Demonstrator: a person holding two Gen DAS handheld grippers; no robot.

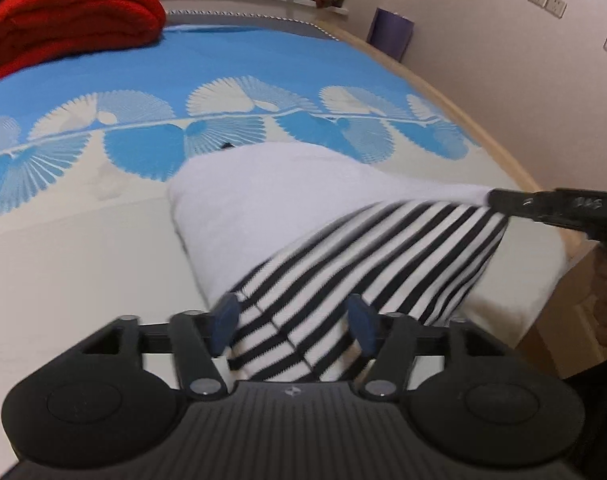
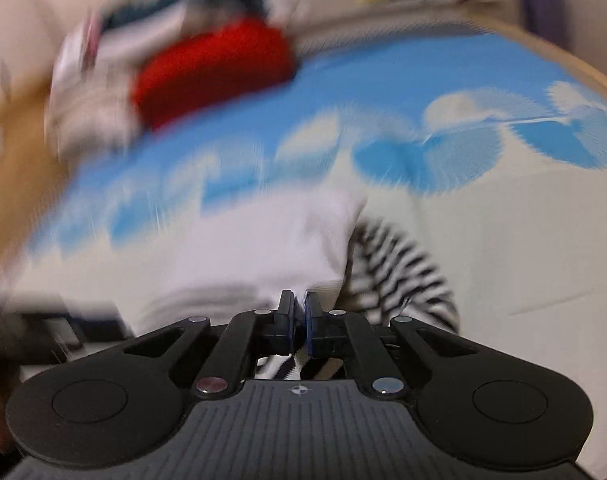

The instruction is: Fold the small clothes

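**Striped garment stretched for a fold**

On the bed [image 1: 83, 248], a small white garment [image 1: 263, 200] with a black-and-white striped part lies partly lifted. Jaws spread, the left gripper [image 1: 293, 322] straddles the striped knit without clamping it. Pressed together, the right gripper [image 2: 299, 316] pinches the cloth's edge, seemingly drawing it taut to carry a flap over. Soft, limp fabric sags between them. A plush red blanket [image 1: 71, 20] sits folded beyond on the blue fan-patterned cover.
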